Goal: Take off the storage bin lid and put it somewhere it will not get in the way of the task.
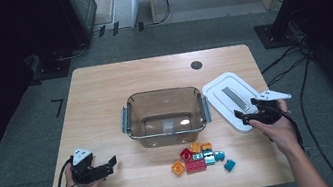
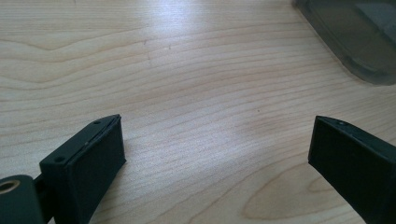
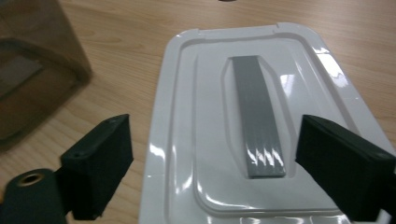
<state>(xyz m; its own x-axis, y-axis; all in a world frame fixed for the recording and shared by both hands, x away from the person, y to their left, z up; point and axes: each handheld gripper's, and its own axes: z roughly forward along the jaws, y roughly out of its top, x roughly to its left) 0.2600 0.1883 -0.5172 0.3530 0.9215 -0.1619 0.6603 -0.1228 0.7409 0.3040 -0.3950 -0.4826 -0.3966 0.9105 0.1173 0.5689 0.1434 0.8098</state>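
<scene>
A clear smoky plastic box (image 1: pixel 165 115) with grey side latches stands empty mid-table. Its white lid (image 1: pixel 230 99) with a grey handle strip lies flat to the right of it. My right gripper (image 1: pixel 247 113) hovers over the lid's near edge, jaws open, nothing between them. In the right gripper view the lid (image 3: pixel 261 121) lies under the wide-apart jaws of that gripper (image 3: pixel 212 172). A heap of small toy bricks (image 1: pixel 200 157), red, orange and teal, lies in front of the box. My left gripper (image 1: pixel 107 165) rests open at the front left over bare wood (image 2: pixel 210 116).
The box's corner (image 2: pixel 359 37) shows at the top right of the left gripper view. A small dark round grommet (image 1: pixel 196 65) sits in the table's far side. Cables and dark equipment stand on the floor around the table.
</scene>
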